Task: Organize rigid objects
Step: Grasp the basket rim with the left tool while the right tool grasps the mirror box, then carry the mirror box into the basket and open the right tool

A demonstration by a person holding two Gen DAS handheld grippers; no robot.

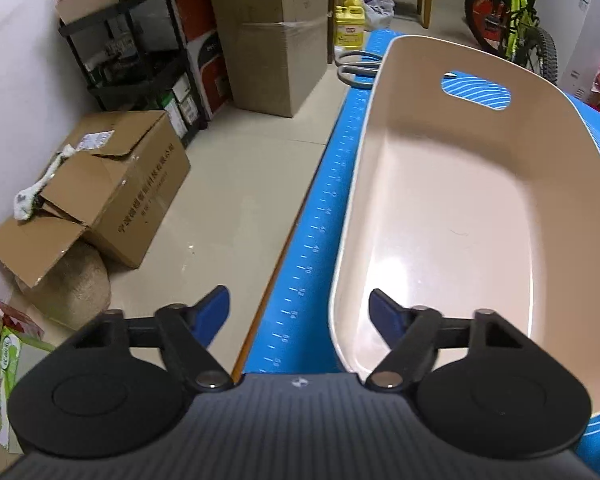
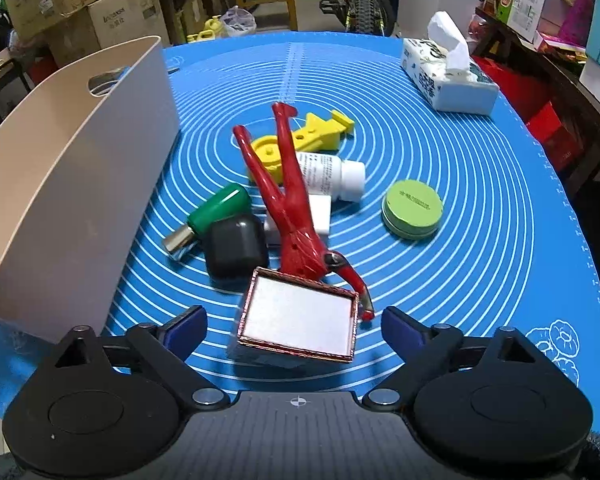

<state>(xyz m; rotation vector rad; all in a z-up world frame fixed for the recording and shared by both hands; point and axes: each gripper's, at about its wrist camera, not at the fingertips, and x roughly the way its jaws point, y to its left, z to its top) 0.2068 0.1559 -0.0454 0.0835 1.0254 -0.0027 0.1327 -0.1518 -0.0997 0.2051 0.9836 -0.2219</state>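
A beige plastic bin point(image 1: 460, 216) stands empty on the blue mat; it also shows at the left of the right wrist view point(image 2: 72, 184). My left gripper point(image 1: 300, 308) is open and empty, above the mat's left edge at the bin's near end. My right gripper point(image 2: 294, 322) is open, its fingers either side of a small box with a white, red-framed top point(image 2: 300, 318). Behind it lie red pliers point(image 2: 292, 208), a black case point(image 2: 236, 248), a green-capped piece point(image 2: 216, 210), a white bottle point(image 2: 332, 174), a yellow plastic part point(image 2: 300, 138) and a green round tin point(image 2: 412, 208).
Grey-handled scissors point(image 1: 356, 68) lie on the mat beyond the bin. A tissue pack point(image 2: 448, 76) sits at the mat's far right. Cardboard boxes point(image 1: 112, 188), a black shelf cart point(image 1: 132, 52) and a bicycle point(image 1: 516, 28) stand on the floor around the table.
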